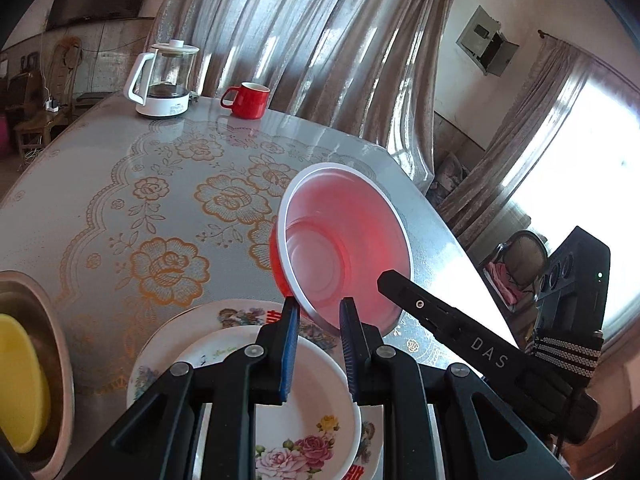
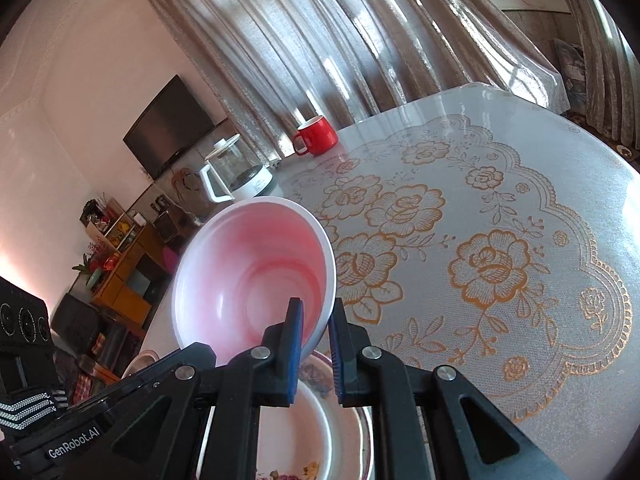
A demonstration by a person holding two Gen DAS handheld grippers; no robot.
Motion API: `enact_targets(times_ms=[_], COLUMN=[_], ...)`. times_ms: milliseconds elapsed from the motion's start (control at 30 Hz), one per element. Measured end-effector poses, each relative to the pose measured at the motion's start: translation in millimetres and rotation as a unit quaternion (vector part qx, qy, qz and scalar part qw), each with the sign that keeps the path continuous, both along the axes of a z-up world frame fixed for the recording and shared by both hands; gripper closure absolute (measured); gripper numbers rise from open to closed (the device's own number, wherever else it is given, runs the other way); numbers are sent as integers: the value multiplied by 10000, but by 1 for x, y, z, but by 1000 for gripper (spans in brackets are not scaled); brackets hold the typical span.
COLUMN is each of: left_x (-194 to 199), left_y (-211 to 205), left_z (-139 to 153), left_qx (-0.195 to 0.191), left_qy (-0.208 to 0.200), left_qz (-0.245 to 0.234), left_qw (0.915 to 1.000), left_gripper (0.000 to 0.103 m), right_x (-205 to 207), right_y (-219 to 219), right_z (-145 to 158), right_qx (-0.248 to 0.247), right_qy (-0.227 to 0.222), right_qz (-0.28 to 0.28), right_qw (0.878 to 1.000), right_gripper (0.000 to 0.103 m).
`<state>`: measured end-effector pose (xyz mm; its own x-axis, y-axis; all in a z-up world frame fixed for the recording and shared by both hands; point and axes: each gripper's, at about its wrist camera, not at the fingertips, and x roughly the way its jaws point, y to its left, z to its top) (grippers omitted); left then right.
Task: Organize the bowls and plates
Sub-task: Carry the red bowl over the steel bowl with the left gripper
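A red bowl (image 1: 344, 248) with a white inside hangs tilted above the table, and both grippers pinch its rim. My left gripper (image 1: 318, 306) is shut on the near edge of the rim. My right gripper (image 2: 316, 308) is shut on the same bowl (image 2: 256, 276); in the left wrist view its black finger (image 1: 404, 292) reaches the rim from the right. Under the bowl, a white dish with painted roses (image 1: 312, 412) sits on a larger floral plate (image 1: 180, 336). A yellow bowl (image 1: 20, 380) lies in a steel basin (image 1: 60, 320) at the left.
The table wears a grey cloth with gold roses (image 2: 480, 264). A glass kettle on a white base (image 1: 164, 84) and a red mug (image 1: 246, 100) stand at its far side before the curtain. A black speaker (image 1: 576, 272) and a chair stand off the table's right edge.
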<state>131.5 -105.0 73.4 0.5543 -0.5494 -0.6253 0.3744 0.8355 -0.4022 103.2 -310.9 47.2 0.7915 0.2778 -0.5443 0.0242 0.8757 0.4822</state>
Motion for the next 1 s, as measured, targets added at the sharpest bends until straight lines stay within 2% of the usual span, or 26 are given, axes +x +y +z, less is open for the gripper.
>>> enact_targets(times_ms=[167, 567, 1000], left_x=[-11, -33, -62], left_y=[21, 85, 166], left_z=[2, -2, -18], left_qx=[9, -255, -517], left_qy=[-89, -88, 14], left_qz=[137, 581, 1340], left_qw=[9999, 9979, 9896], left_gripper=[83, 83, 83], right_x=[0, -6, -12], right_y=[23, 87, 165], right_z=[2, 10, 4], right_qx=[-15, -214, -366], right_qy=[-33, -87, 34], right_qz=[260, 910, 1769], right_qw=[9997, 9956, 9835], right_gripper=[91, 91, 91])
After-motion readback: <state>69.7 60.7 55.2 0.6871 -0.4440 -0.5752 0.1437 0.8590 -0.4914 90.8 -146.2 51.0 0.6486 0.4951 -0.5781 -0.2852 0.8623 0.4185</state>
